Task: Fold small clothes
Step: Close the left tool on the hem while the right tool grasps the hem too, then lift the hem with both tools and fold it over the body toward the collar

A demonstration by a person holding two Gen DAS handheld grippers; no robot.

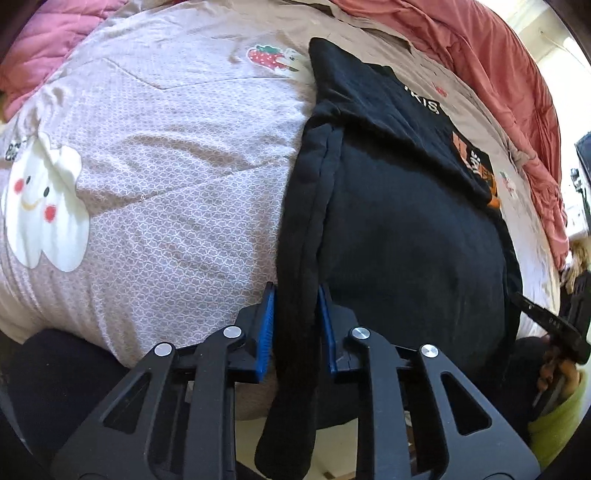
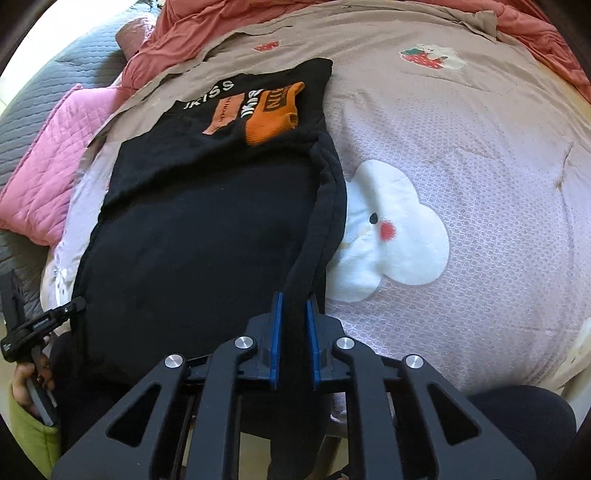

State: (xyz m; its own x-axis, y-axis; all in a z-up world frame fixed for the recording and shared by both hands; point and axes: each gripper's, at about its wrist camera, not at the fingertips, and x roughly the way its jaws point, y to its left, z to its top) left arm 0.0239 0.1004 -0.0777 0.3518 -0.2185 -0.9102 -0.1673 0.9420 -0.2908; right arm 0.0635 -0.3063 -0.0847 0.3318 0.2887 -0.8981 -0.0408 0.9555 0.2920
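lying across a bed, a pinkish quilt with a small lattice print, showing a white smiling cloud patch at far left of the left wrist view and a strawberry patch near the top; bunching along the top edge, a pink padded blanket and a coral duvet

resting flat on that quilt, right of the cloud patch, a black sweater with white lettering and orange blocks toward its far end, one side folded over so a thick doubled edge is running down toward the camera

clamping narrowly on that doubled edge at the near hem, the left gripper, blue pads pressing the black cloth from both sides, the hem hanging down past the jaws over the bed's edge

peeking in at far right of the same view, the tip of the other tool beside the sweater's opposite edge

in the right wrist view, sitting at far left, a pink pillow on a grey quilted cover; spreading right of it, the same sweater, an orange cuff lying over the lettering

pinching the sweater's rolled right edge, the right gripper, jaws nearly together with cloth between the pads, the cloud patch lying partly under that edge just to the right
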